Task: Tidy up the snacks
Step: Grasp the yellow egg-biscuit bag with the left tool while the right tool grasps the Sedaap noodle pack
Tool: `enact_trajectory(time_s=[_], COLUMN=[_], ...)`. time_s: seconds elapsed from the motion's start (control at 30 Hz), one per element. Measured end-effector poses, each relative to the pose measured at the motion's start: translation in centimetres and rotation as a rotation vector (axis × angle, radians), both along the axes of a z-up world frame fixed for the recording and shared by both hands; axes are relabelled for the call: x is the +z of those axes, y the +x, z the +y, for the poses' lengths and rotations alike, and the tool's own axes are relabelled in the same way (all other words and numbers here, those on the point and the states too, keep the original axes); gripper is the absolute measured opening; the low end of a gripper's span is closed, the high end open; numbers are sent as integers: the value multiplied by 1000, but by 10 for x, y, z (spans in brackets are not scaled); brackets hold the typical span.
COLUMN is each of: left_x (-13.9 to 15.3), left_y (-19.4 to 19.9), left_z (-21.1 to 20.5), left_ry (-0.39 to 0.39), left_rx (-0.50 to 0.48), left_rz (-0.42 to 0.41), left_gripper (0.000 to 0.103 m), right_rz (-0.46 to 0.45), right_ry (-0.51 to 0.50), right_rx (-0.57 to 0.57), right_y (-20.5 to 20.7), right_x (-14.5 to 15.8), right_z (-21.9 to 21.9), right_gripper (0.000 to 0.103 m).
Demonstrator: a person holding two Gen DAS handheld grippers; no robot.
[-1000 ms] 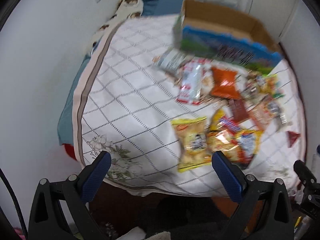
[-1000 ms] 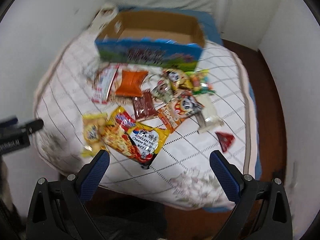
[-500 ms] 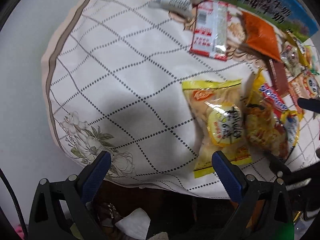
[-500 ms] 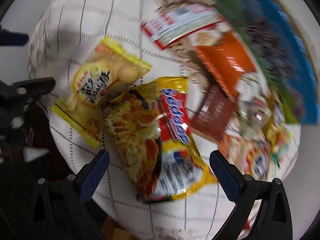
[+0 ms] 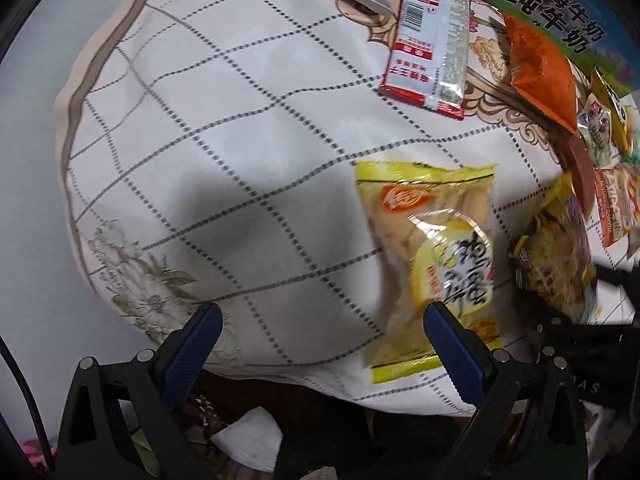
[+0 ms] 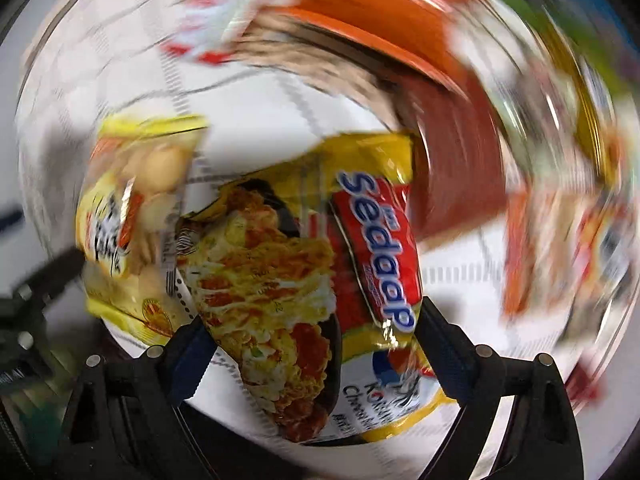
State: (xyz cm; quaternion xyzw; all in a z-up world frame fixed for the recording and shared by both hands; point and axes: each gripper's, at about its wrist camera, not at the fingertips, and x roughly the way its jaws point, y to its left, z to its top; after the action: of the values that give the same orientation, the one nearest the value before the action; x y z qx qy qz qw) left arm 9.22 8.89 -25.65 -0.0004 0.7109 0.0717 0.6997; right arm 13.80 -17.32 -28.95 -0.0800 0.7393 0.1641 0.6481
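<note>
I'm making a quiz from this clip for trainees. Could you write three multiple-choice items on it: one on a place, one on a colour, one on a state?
1. What lies between the fingers of the right gripper?
A. noodle packet
B. milk box
C. orange bag

2. What colour are the gripper pads?
A. red
B. blue
C. green

3. How is the left gripper?
A. shut on the yellow bag
B. open over the cloth
C. shut on the red-and-white packet

Answers:
1. A: the noodle packet spans the gap, not yet pinched.
2. B: they show dark blue.
3. B: its jaws stand wide over the cloth; one finger overlaps the yellow bag, nothing gripped.
</note>
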Motion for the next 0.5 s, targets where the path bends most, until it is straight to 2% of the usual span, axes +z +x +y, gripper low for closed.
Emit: enact_trajectory(time_s=[0.1, 0.27, 0.37, 0.5], left_x=[-11, -29, -40, -58], left_y=[10, 29, 41, 46], left_z=[-5, -14, -20, -31], left_ry=[-63, -141, -169, -135], left_rx=[14, 27, 12, -37], left_rz=[26, 58, 58, 78], left_gripper=[103, 103, 100, 90], right_rz=[37, 57, 75, 72], right_ry=[37, 103, 132, 118], right_rx=[-223, -464, -511, -477], right_y=[-5, -7, -15, -21], right_x=[-4, -4, -3, -6], right_z=[-26, -57, -76, -81], right_gripper=[94, 94, 95, 95])
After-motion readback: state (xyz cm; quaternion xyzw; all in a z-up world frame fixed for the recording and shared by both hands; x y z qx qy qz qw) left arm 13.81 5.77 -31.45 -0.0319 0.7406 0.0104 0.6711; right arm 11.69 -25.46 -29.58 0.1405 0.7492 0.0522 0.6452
